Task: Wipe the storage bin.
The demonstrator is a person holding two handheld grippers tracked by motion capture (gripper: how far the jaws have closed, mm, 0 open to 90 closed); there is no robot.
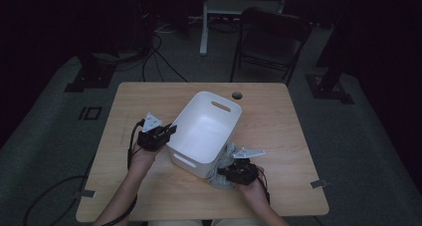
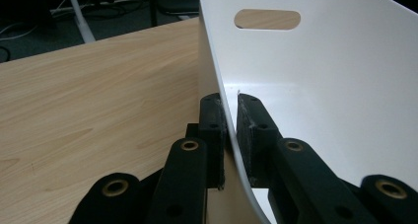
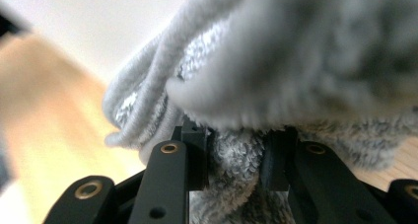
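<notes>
A white plastic bin (image 1: 206,131) with slot handles stands on the wooden table, tilted a little. My left gripper (image 1: 168,132) is shut on the bin's left wall; in the left gripper view the thin white wall (image 2: 276,81) passes between the two black pads (image 2: 250,130). A grey fluffy towel (image 1: 227,161) lies bunched beside the bin's near right corner. My right gripper (image 1: 232,168) is shut on a fold of that towel (image 3: 296,71), whose pile bulges over the jaws in the right gripper view.
The table (image 1: 278,136) has a round cable hole (image 1: 237,95) near its far edge. A folding chair (image 1: 271,39) and stand legs are on the dark floor beyond. Bare wood lies to the left and right of the bin.
</notes>
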